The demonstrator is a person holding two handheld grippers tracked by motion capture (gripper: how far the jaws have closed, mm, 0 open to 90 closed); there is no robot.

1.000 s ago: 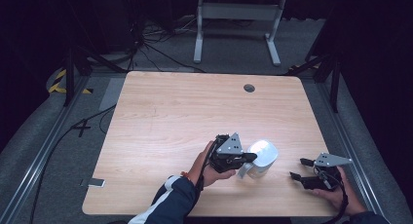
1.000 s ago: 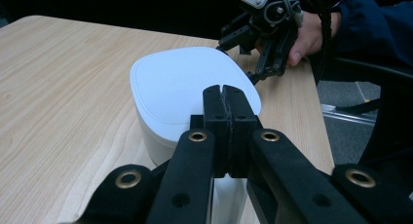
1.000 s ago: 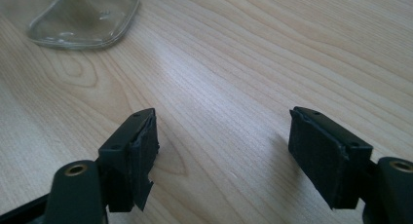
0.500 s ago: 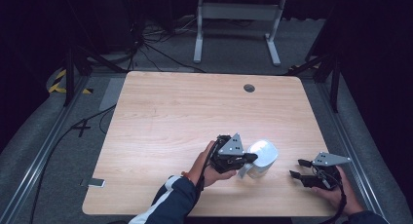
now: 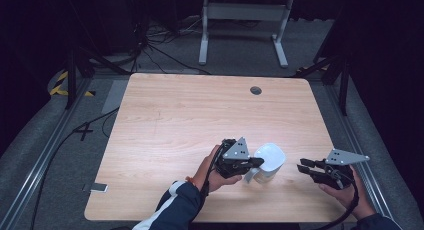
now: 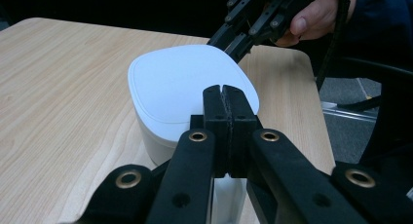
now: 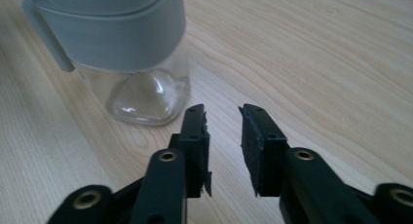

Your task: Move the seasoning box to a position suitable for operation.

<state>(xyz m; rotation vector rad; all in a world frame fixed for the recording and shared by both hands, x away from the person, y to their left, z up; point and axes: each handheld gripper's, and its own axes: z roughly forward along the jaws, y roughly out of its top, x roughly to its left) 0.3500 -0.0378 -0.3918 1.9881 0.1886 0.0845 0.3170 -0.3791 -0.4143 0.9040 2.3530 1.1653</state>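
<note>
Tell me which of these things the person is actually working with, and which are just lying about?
In use:
- white-lidded clear jar
- left gripper, jaws shut, apparently on the jar's handle
- right gripper, jaws open, apart from the jar

Lying about:
- small flat object on the floor
- cables
- metal stand

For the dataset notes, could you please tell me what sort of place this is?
Probably a lab recording station: a bare wooden table on grey carpet, a metal stand and loose cables behind it, dark surroundings.
</note>
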